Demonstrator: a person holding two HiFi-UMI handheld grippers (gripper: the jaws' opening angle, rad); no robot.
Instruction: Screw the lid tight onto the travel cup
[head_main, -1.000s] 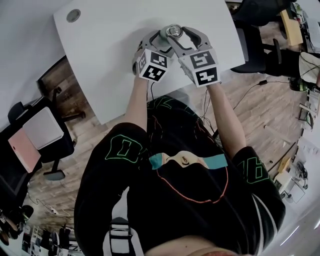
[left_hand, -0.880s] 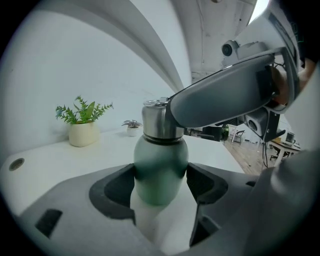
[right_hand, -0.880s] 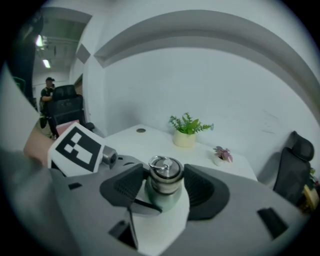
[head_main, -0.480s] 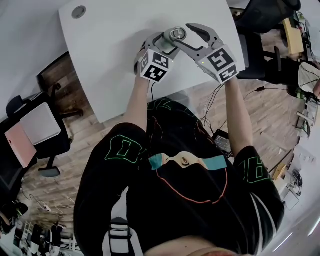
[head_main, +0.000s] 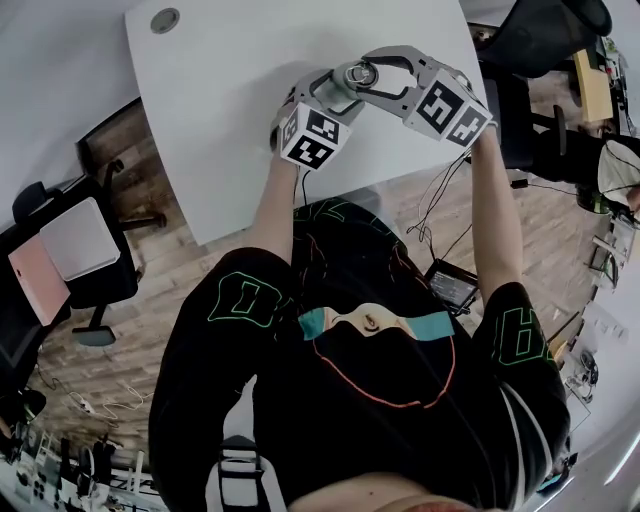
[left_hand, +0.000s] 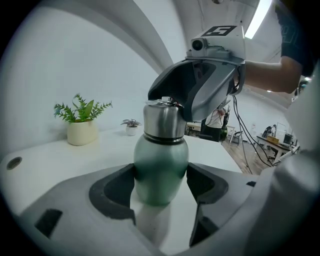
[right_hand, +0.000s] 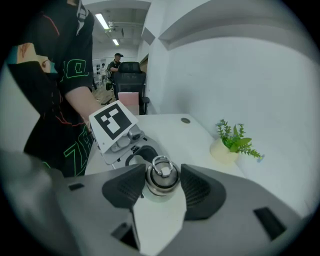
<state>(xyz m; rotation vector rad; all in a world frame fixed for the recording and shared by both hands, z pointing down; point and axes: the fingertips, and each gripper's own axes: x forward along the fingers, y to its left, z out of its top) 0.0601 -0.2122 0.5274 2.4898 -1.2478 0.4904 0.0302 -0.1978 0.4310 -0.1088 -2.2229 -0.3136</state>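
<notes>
So there's one travel cup (left_hand: 160, 165), standing upright on a glossy white desk (head_main: 230, 100), upper middle of the head view and near the desk's right end. The body is a rounded, matte green bulb. The lid (right_hand: 161, 179) on top is a brushed-steel cylinder with a little metal ring (right_hand: 160, 163) sitting on it.

Two grippers are on it, both chunky grey plastic. The left gripper (left_hand: 160, 184) comes in low, and its fingers (left_hand: 114, 192), with dark curved rubbery pads, are squeezed onto the green body from both sides. The right gripper (right_hand: 163, 186) reaches over from the upper right of the head view. Its fingers (right_hand: 200, 192) have finely ribbed dark pads and have just been closing. They now sit pressed on the steel lid, one each side, so they're only as far apart as the lid is wide.

There are two marker cubes (head_main: 310, 137), white with black squares, one per gripper. The second cube (head_main: 447, 105) is the one further right.

The left gripper view also shows two potted plants at the left: a bigger one in a cream pot (left_hand: 82, 131) and a tiny one (left_hand: 131, 128) further back. There's one round grey cable hole (head_main: 165, 20) in the desk corner, upper left of the head view.
</notes>
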